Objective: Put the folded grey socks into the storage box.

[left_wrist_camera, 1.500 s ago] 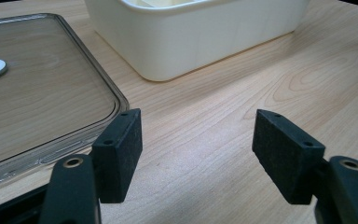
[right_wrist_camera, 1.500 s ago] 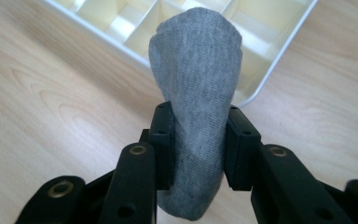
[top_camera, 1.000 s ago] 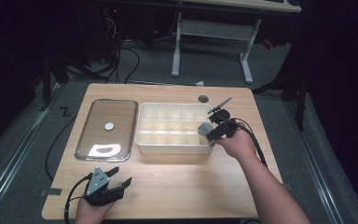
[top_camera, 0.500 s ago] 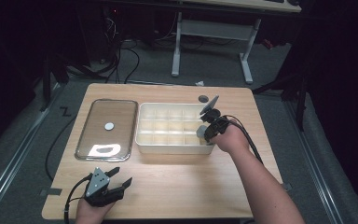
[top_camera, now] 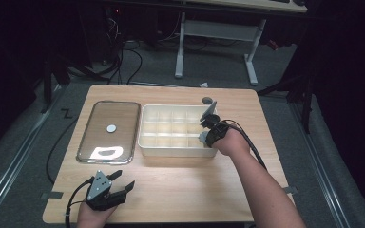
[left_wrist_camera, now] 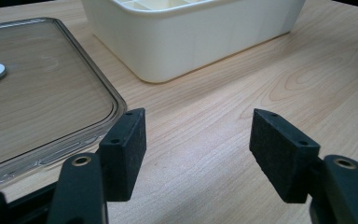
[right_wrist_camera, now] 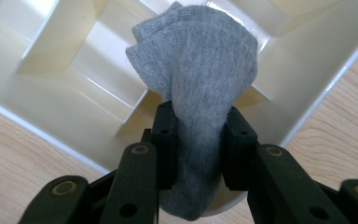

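Fingers (right_wrist_camera: 165, 140) of your right gripper (right_wrist_camera: 198, 140) pinch a grey sock (right_wrist_camera: 196, 79) between them, closed in on the cloth about midway along it. Its long axis runs straight out along the fingers: the bunched upper end points ahead into the cream divided box (right_wrist_camera: 51, 93), the other end hangs back below the gripper body. In the right gripper view, that upper end sits over the dividers at the box's corner, close to the box's right wall, above the cells and not yet resting in one. So your coming move, as I judge it, turns on lining the sock over one cell, clear of the divider ridge, before letting go.

From the box outward: in the high view your right gripper (top_camera: 208, 127) is at the box's right end, the clear lid (top_camera: 108, 130) lies just left of the box on the desk (top_camera: 180, 190), and your left gripper (top_camera: 119, 185) rests well in front of the lid, fingers wide apart and empty. Your right hand is plainly the nearer one.
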A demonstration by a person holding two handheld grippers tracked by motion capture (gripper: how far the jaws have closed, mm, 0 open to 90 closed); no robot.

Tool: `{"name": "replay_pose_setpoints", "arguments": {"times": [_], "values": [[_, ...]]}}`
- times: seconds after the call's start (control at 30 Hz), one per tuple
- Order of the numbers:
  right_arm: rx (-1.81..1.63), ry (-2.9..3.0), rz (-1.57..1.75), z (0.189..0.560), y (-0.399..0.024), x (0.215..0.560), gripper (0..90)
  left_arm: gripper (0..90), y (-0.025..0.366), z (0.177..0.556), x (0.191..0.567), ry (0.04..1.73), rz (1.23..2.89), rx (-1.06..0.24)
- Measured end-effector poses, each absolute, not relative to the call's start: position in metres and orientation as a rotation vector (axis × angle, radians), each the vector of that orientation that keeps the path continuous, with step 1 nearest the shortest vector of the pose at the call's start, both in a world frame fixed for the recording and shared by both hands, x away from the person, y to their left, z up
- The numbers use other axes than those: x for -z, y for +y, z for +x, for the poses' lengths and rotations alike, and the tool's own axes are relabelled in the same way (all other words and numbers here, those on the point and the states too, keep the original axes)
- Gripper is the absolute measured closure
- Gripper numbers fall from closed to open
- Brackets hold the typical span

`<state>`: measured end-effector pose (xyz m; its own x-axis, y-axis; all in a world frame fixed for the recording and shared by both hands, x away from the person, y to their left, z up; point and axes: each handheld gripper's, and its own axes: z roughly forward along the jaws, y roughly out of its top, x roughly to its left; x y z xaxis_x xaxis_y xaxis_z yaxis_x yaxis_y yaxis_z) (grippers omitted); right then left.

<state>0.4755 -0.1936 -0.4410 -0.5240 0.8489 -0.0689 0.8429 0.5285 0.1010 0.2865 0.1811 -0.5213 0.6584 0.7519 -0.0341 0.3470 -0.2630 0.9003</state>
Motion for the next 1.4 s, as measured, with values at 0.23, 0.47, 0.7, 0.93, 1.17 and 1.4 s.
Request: {"name": "replay_pose_setpoints", "arguments": {"times": [0.23, 0.47, 0.7, 0.93, 1.17, 1.4], "values": [[-0.087, 2.653, 1.479, 0.476, -0.194, 0.443, 71.4, 36.7, 0.180, 0.286, 0.522, 0.871, 1.875, -0.499], [-0.081, 2.663, 1.486, 0.477, -0.194, 0.444, 71.4, 36.3, 0.180, 0.286, 0.523, 0.870, 1.874, -0.495], [-0.073, 2.661, 1.508, 0.478, -0.193, 0.446, 71.3, 36.2, 0.188, 0.290, 0.522, 0.905, 1.848, -0.493], [-0.068, 2.667, 1.503, 0.479, -0.193, 0.449, 71.2, 36.2, 0.187, 0.290, 0.522, 0.899, 1.851, -0.493], [-0.061, 2.679, 1.491, 0.480, -0.193, 0.452, 71.4, 36.3, 0.186, 0.290, 0.522, 0.898, 1.857, -0.495], [-0.042, 2.688, 1.483, 0.481, -0.191, 0.457, 71.3, 36.3, 0.186, 0.289, 0.522, 0.895, 1.858, -0.495]]}}
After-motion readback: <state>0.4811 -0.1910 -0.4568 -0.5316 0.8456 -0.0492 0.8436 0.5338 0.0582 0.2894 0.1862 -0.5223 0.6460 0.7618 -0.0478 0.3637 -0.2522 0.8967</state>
